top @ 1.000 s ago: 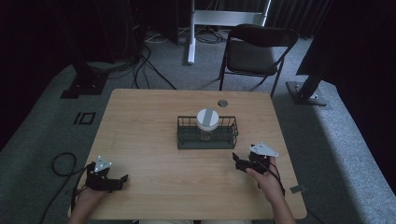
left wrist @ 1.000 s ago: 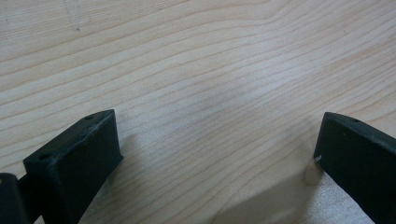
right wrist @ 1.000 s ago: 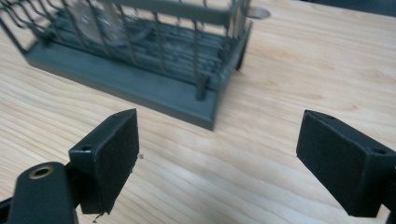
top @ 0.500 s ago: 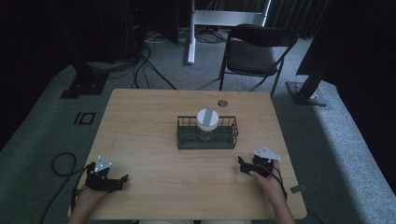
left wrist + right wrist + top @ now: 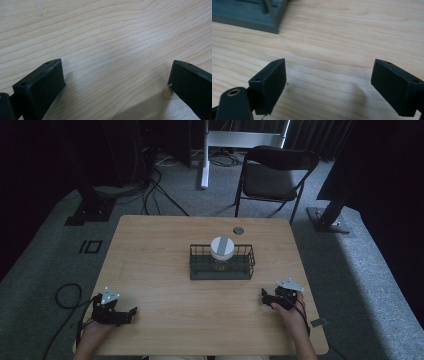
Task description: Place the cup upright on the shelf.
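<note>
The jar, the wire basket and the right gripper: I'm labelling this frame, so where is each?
jar [image 5: 222,247], high view, on its grey lid.
wire basket [image 5: 247,261], high view, on its right-hand wall.
right gripper [image 5: 266,299], high view, between its open jaw tips.

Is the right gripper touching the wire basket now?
Apart. The high view shows bare table between the right gripper and the wire basket; the right gripper view shows its open jaws short of the basket's corner.

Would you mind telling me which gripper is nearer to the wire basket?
Right. The right gripper sits just off the wire basket's near right corner; the left gripper lies far off at the table's near left.
</note>
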Demonstrator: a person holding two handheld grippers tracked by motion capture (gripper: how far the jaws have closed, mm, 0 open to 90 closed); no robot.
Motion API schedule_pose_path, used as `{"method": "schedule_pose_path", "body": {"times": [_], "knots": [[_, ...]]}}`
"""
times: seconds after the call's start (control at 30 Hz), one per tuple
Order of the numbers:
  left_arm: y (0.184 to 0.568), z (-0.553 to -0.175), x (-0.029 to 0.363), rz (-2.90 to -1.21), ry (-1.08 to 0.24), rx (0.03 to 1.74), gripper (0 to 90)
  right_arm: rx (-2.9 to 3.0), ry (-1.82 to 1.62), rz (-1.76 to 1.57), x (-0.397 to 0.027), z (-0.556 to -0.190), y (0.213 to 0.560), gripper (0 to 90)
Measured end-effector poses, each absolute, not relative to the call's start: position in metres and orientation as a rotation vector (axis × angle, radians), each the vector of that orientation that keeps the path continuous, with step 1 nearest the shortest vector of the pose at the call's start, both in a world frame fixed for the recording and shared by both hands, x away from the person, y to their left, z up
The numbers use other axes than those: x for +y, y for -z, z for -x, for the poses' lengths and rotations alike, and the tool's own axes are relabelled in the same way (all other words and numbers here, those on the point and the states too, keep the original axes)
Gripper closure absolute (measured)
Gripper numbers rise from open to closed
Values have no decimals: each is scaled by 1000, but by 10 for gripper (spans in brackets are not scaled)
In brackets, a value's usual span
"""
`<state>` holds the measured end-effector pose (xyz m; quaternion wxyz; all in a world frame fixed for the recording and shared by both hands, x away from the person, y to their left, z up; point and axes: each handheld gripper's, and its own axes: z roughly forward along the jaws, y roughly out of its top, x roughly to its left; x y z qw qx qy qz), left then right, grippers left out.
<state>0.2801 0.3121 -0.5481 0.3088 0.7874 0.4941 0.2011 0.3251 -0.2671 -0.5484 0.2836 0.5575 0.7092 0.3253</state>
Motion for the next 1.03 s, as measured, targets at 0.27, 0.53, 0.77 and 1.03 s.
{"method": "schedule_pose_path", "body": {"times": [0.27, 0.53, 0.77, 1.03], "knots": [[548, -280, 312, -2081, -532, 1306, 5, 1880, -797, -1595, -276, -328, 550, 124], [548, -280, 312, -2082, -532, 1306, 5, 1868, -814, -1654, -280, -330, 551, 116], [548, -280, 312, -2082, -532, 1306, 5, 1884, -820, -1643, -280, -330, 551, 109], [548, -280, 311, -2068, -543, 1331, 5, 1883, -821, -1644, -280, -330, 551, 109]]}}
